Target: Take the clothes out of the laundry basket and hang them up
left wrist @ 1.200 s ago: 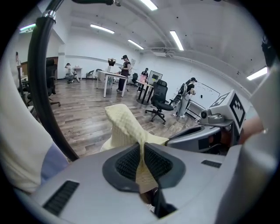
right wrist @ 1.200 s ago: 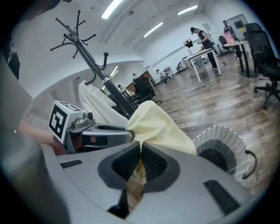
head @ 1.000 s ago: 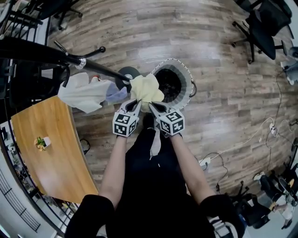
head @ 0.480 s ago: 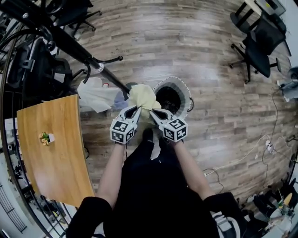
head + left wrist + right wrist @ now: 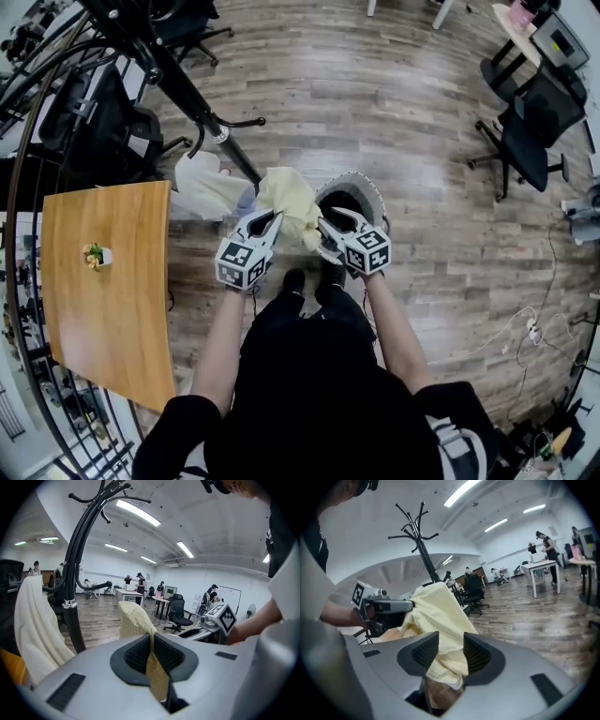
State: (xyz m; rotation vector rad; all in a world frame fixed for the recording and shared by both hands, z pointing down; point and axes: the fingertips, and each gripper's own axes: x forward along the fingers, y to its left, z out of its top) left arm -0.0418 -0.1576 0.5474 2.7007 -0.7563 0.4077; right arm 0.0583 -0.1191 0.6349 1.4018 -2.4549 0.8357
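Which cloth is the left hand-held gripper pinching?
The yellow cloth, clamped in the left hand-held gripper. The white cloth hangs on the rack, away from that gripper.

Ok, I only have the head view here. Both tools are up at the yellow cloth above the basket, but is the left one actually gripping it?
Observer: Yes. The left tool is shut on the yellow cloth, with a thin fold pinched between its pads.
Operator: And the other one?
Observer: The right tool has just been opening. Its jaws stand apart, with the cloth bunched loosely between them.
Operator: Anywhere free to hang it up top?
Observer: In the right tool's view, the coat rack shows bare hooks at its top.
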